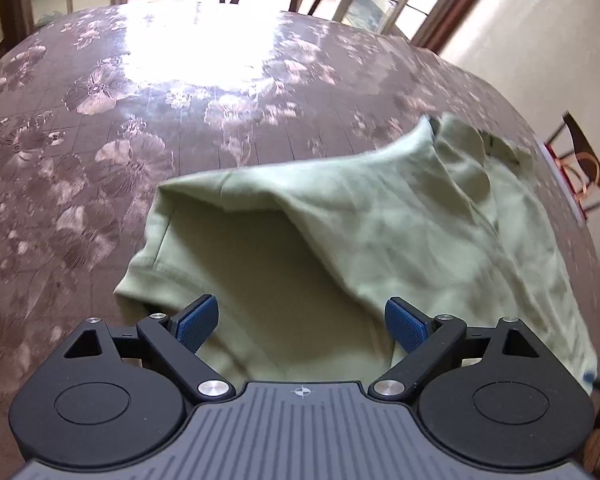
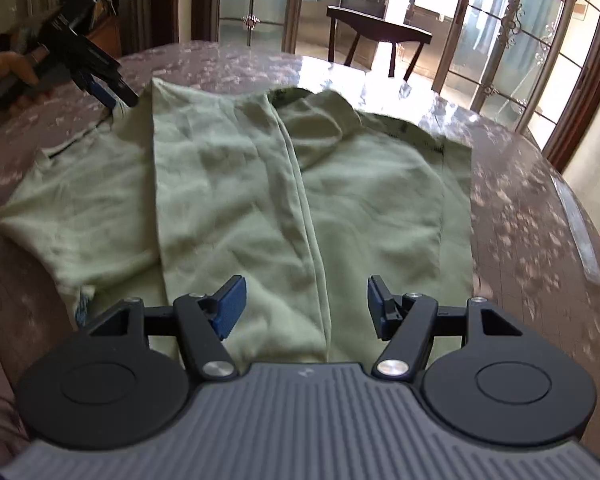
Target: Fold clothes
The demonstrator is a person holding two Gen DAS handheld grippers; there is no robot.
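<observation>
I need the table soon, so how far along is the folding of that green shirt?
About midway, I'd judge. Done: the green shirt lies on the floral table with one side panel already folded over its middle. In hand: nothing; the left gripper and right gripper are both open, the left one over the sleeve end. Left: that sleeve side still sticks out, and the lengthwise fold is not yet done.
</observation>
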